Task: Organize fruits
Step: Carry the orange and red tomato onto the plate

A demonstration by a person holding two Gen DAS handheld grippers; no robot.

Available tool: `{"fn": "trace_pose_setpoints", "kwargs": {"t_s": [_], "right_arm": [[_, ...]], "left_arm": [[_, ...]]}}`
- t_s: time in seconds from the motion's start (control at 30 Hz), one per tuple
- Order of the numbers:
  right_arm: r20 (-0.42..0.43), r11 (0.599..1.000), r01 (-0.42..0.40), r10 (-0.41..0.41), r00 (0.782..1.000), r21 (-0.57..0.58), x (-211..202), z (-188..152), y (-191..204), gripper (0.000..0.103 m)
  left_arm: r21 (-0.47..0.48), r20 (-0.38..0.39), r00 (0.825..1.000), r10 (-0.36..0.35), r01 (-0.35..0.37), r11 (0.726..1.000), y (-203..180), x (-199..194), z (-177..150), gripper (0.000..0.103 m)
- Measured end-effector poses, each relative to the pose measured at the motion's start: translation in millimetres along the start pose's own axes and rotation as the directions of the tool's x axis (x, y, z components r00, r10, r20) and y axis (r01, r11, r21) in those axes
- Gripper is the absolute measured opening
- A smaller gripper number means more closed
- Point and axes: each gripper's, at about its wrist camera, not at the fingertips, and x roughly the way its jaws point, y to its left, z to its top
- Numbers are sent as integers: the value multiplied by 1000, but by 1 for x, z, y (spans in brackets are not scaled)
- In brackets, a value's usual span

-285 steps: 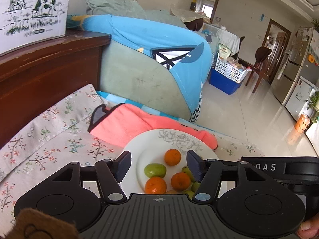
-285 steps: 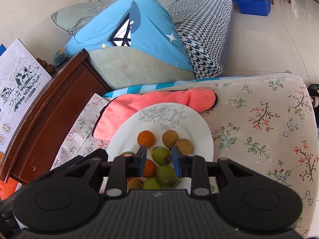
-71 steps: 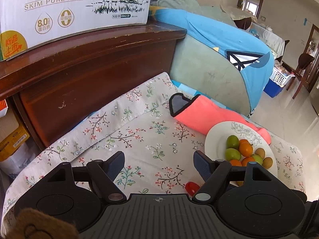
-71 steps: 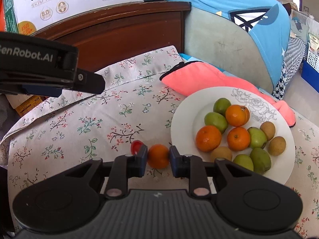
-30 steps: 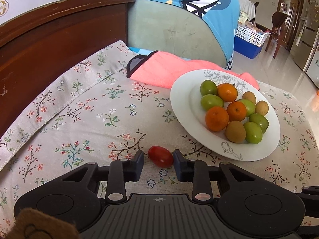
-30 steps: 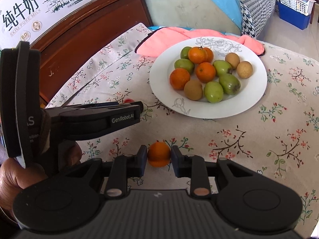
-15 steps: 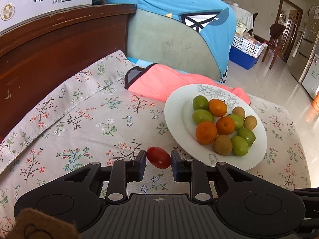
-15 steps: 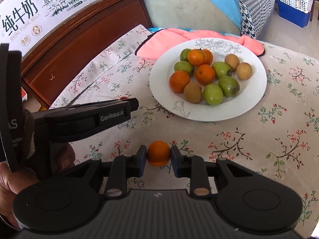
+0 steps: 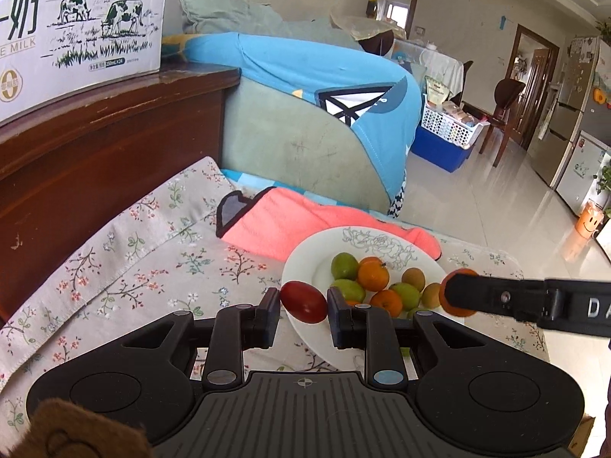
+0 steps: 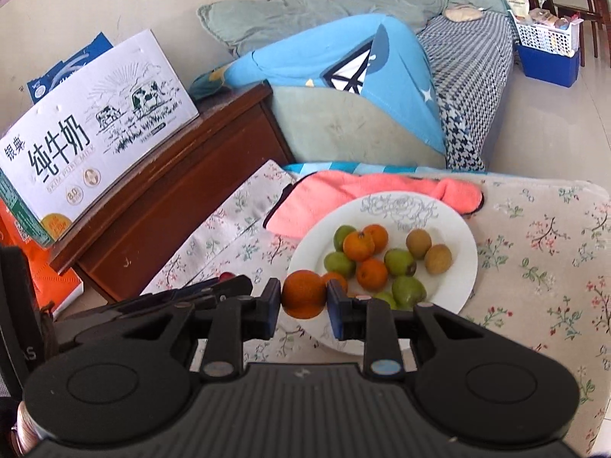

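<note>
My left gripper (image 9: pixel 303 305) clamped a red tomato (image 9: pixel 304 301); my right gripper (image 10: pixel 304 299) clamped an orange (image 10: pixel 304 294) near the plate (image 10: pixel 464 244).

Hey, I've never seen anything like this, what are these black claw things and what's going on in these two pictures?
No robot here: a person holds a two-finger gripper in each hand, and each picture comes from a camera on one gripper, looking along its fingers. The left gripper is shut on a small red tomato. The right gripper is shut on a small orange; the left view shows it from the side. Below lies a flowered cloth with a white plate of oranges, green fruits and brown ones, and a pink towel behind it. Farther back, a milk carton stands on a wooden cabinet.
</note>
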Motion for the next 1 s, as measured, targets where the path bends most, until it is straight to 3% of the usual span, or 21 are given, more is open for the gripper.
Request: {"fn": "trace_pose_setpoints", "kwargs": {"t_s": [0.33, 0.57, 1.0], "right_arm": [[64, 992, 22, -30, 997, 127, 17, 34, -37, 27], [29, 982, 41, -48, 998, 187, 48, 37, -54, 27], [-19, 978, 111, -110, 994, 177, 87, 37, -64, 27]], "left_arm": [[-49, -27, 1000, -9, 8, 999, -1, 32, 17, 24], [-45, -55, 998, 8, -10, 999, 0, 57, 18, 24], [-22, -99, 995, 30, -32, 999, -6, 82, 18, 24]]}}
